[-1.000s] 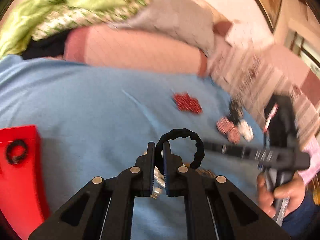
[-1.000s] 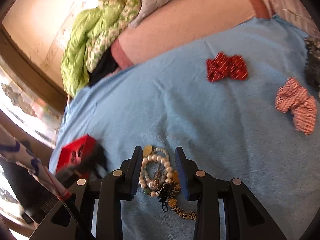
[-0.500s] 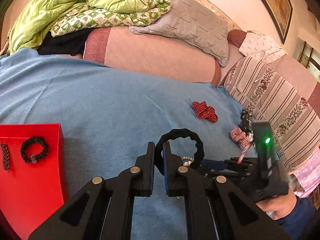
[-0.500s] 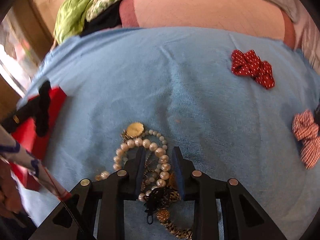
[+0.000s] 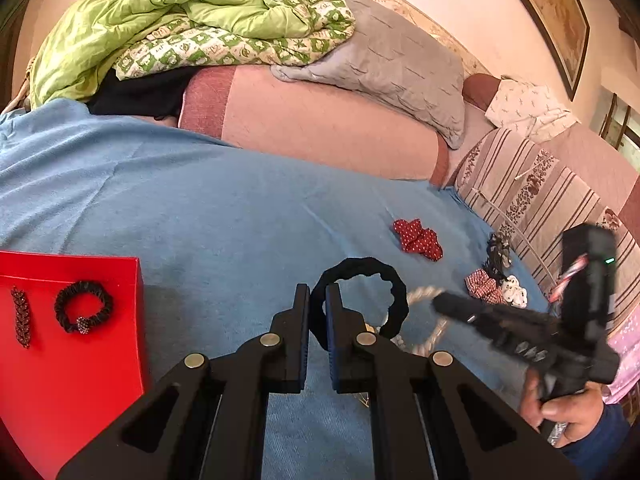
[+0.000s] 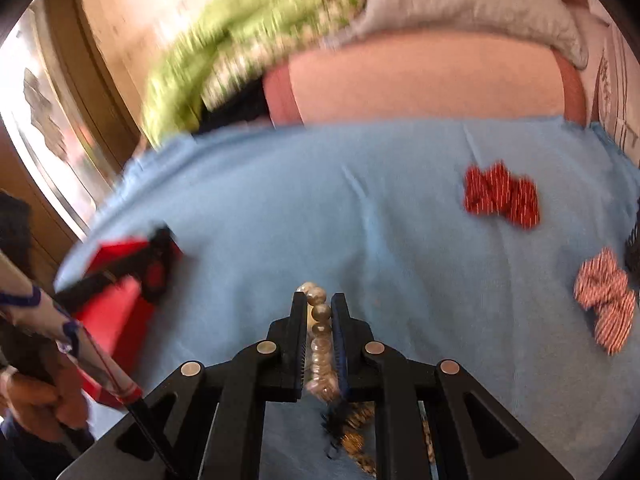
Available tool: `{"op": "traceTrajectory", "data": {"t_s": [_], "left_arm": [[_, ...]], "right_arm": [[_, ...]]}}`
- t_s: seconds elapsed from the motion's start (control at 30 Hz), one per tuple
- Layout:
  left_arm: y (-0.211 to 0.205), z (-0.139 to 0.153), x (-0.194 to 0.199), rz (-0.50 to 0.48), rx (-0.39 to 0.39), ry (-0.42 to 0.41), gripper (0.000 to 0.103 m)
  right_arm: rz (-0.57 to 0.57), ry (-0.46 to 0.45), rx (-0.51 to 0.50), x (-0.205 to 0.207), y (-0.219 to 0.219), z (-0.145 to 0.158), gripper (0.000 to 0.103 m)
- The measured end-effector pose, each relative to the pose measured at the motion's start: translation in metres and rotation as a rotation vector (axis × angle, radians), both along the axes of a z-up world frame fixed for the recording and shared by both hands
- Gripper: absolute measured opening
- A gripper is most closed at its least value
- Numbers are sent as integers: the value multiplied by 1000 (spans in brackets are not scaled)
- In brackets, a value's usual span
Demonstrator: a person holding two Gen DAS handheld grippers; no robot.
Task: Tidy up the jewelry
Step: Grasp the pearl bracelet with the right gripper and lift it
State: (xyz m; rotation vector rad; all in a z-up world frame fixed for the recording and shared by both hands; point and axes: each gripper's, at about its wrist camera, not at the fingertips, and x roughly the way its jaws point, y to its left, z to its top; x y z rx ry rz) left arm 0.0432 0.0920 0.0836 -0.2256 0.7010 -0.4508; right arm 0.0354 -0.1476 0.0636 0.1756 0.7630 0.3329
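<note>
In the left wrist view, the left gripper [image 5: 317, 312] has its jaws almost together, clamped on a black hair tie [image 5: 360, 296]. The loop of the tie stands up free above the blue bed cover [image 5: 200, 208]. To the left of the gripper lies a red box [image 5: 80, 360]; on its top rest a black bracelet [image 5: 83, 306] and a dark red beaded strip [image 5: 21, 316]. To the right of the gripper, the blurred right gripper [image 5: 440, 303] carries a pale string of beads, and further right lie a red dotted scrunchie [image 5: 418, 239] and other small ones.

In the right wrist view, the right gripper [image 6: 319, 308] has its jaws closed tight on a pearl bracelet [image 6: 320, 332], whose pearls run in one line between them. Below the jaws, more jewelry [image 6: 356, 432] lies on the bed cover.
</note>
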Motion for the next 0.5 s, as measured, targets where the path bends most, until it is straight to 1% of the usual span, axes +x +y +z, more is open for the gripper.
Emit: {"op": "traceTrajectory", "data": {"t_s": [0.03,0.07,0.17,0.37,0.5], "left_arm": [[0,0,0,2,2,-2,7],[0,0,0,1,6,-3,7],[-1,-1,1,1,25,-5,7],[-1,-2,5,1,31,2,7],[-3,-3,7,-4,37,6,7]], "right_arm": [[-2,-38,20,-3,-1,7,11],[-8,-58,33,-5,-2,10,11],[-24,-92,74,-6,-3,17,11],[-28,-92,120,-2,-8,19,11],[-28,-94,127,-3,-10,19,11]]}}
